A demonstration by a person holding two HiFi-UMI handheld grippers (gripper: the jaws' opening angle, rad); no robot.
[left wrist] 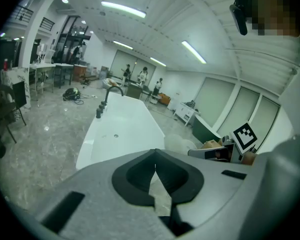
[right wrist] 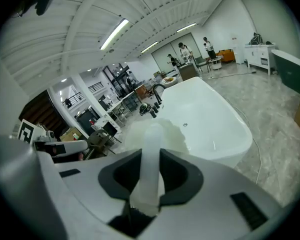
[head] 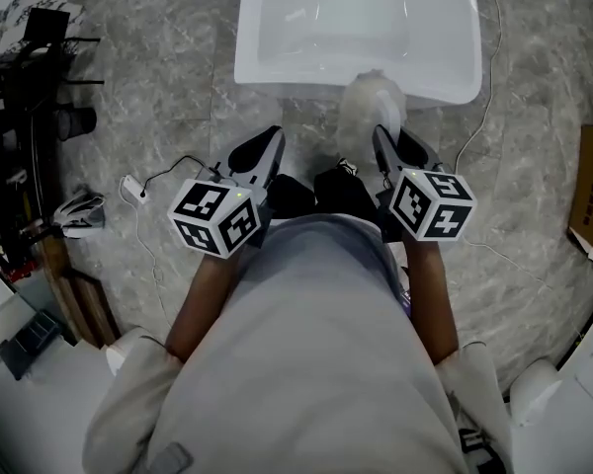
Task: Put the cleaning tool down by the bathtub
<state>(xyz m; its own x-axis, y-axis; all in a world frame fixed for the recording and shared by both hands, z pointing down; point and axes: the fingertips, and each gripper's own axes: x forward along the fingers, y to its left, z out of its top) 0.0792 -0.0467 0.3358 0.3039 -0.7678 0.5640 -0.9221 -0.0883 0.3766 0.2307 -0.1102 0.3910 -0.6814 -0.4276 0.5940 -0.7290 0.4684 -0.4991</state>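
Right gripper view: right tongs (right wrist: 151, 159) part closed, clamped on slim pale handle of tool (right wrist: 152, 134); fluffy head out front at near end of tub (right wrist: 225, 149), not yet set down. Left tongs (left wrist: 155, 156) shut tip to tip, nothing held.

Likely risks: landing on rim or inside tub if let go too far forward; swivelling in grip, handle slim and head bulky; catching cable (right wrist: 259, 148) on floor beside tub.

Count: one tool, one tub, two tongs, one cable on that side.

The bathtub (head: 356, 28) blocks the way ahead; bare floor (head: 544, 166) lies open beside it.
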